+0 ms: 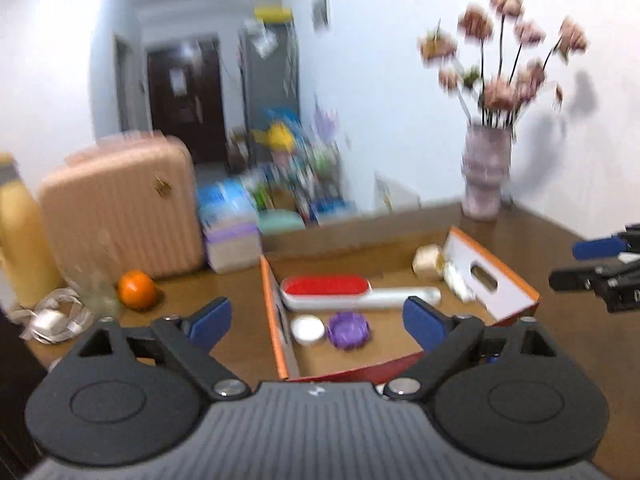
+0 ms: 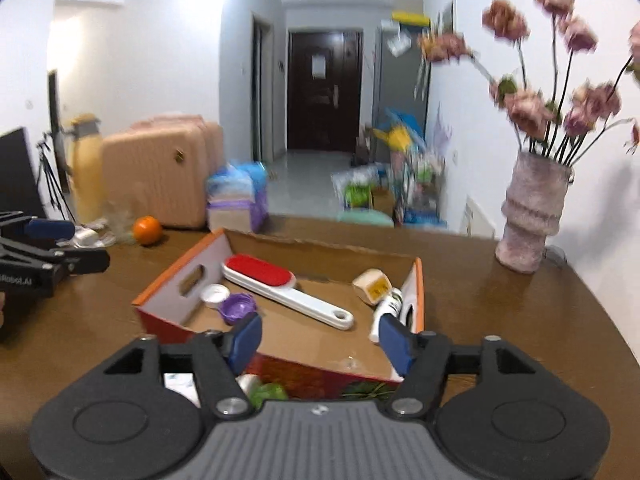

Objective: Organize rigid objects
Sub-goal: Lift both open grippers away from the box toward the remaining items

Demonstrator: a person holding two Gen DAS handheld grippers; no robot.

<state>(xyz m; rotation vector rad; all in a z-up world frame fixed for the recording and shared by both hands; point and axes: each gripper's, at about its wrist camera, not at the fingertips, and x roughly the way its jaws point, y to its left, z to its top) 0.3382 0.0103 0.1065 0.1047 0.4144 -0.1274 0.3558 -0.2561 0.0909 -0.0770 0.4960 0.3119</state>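
Brown wood, glossy, spreads under me: the table (image 2: 500, 312), curving off to the right. Beyond its far edge runs a white-walled room with a dark door (image 2: 325, 88) at the end of a hall, a pink suitcase (image 2: 160, 172) and blurred clutter on the floor. A vase (image 2: 532, 216) of pink flowers stands at the table's right rear; an orange (image 2: 147, 230) lies near the left rear, beside a yellow bottle (image 2: 86, 168).

Mid-table sits the box (image 2: 280, 340), cardboard with orange-edged flaps. Inside it lie a white brush (image 2: 288, 288) with a red pad, a cream jar (image 2: 372, 280) tipped against the right wall, a white tube (image 2: 386, 308) next to it, and a white cap (image 2: 215, 293) touching a purple cap (image 2: 238, 307) by the left wall.

My left gripper (image 1: 318, 320) hovers over the box's near edge, fingers spread wide, nothing between them. My right gripper (image 2: 320, 340) hangs likewise, wide apart and bare.

Something green and white shows below my right gripper, mostly hidden; I cannot tell what. Motion smears the left view.
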